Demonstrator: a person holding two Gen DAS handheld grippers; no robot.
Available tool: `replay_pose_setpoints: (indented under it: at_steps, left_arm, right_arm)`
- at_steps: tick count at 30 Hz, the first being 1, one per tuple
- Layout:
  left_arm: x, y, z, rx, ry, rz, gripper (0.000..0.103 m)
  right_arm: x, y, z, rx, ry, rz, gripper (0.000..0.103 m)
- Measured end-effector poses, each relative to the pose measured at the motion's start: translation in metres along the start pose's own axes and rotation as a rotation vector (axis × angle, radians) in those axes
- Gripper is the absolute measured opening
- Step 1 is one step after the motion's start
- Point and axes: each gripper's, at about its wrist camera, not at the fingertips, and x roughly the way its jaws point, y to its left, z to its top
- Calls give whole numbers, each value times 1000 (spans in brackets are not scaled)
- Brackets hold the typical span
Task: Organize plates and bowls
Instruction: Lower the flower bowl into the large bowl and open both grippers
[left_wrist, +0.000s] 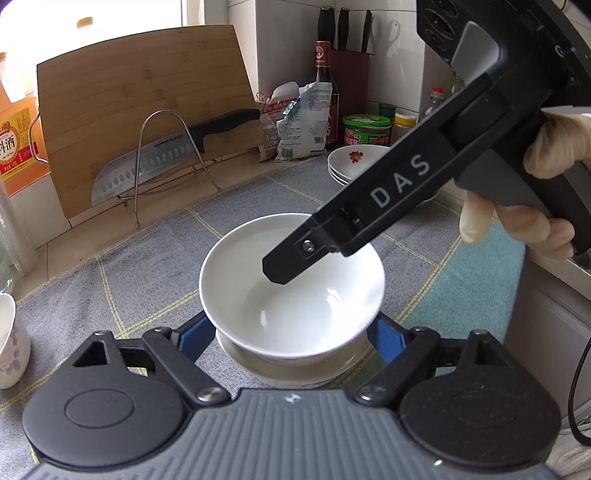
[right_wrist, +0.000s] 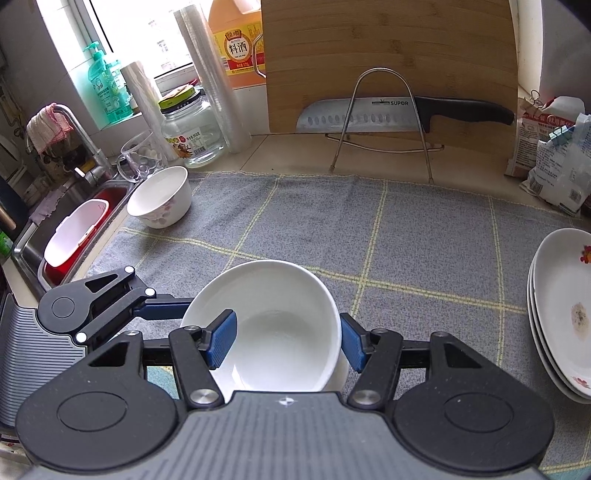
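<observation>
- On the grey checked cloth (right_wrist: 406, 240) a plain white bowl (left_wrist: 291, 288) is seen, nested in a second white bowl (left_wrist: 295, 369) of which only the lower rim shows beneath it.
- From the left wrist view, the left gripper (left_wrist: 291, 338) is spread wide, one blue pad (left_wrist: 195, 334) at each side of the upper bowl; whether the pads touch the bowl cannot be told.
- The right gripper (right_wrist: 282, 341) is set over the bowl's rim: one blue finger (right_wrist: 221, 339) lies inside the bowl and the other just outside the wall, so the wall is straddled (contact with the porcelain cannot be confirmed from either view).
- In the left wrist view the right gripper's black finger, marked DAS, is seen slanting down into the bowl from the upper right, and the tool is held by a gloved hand (left_wrist: 535, 206).
- A stack of white plates (right_wrist: 561, 314) with flower prints is seen at the right edge of the cloth, well apart from the bowls; a brownish stain is visible on the top plate.
- A flowered white bowl (right_wrist: 160, 201) is standing upright at the far left corner of the cloth, near the sink (right_wrist: 74, 236).
- Behind the cloth, a bamboo cutting board (right_wrist: 388, 62) is leaned against the wall, with a kitchen knife (right_wrist: 388, 114) resting across a wire stand (right_wrist: 380, 125) in front of it.
- A glass jar (right_wrist: 192, 129) and a cooking wine bottle (right_wrist: 236, 40) are placed to the left of the board.
</observation>
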Motion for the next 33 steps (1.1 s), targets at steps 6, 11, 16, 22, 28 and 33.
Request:
replay_pose_setpoints:
  at_steps: [6, 11, 16, 22, 28, 33]
  left_arm:
    - [5, 1, 1, 3, 11, -8, 88]
    - [6, 2, 0, -1, 19, -14, 88]
    - [6, 3, 0, -3, 20, -22, 89]
    - [7, 3, -1, 0, 22, -25, 90]
    - [9, 1, -1, 26, 27, -26, 94]
    - [9, 2, -3, 26, 21, -33, 96]
  right_arm:
    - [3, 0, -2, 7, 7, -1, 66]
    - [5, -2, -3, 13, 12, 0, 66]
    - [7, -2, -4, 14, 16, -2, 66]
    - [8, -3, -4, 18, 19, -2, 66]
    - [9, -4, -5, 24, 21, 0, 67]
    - [6, -5, -4, 35, 2, 13, 76]
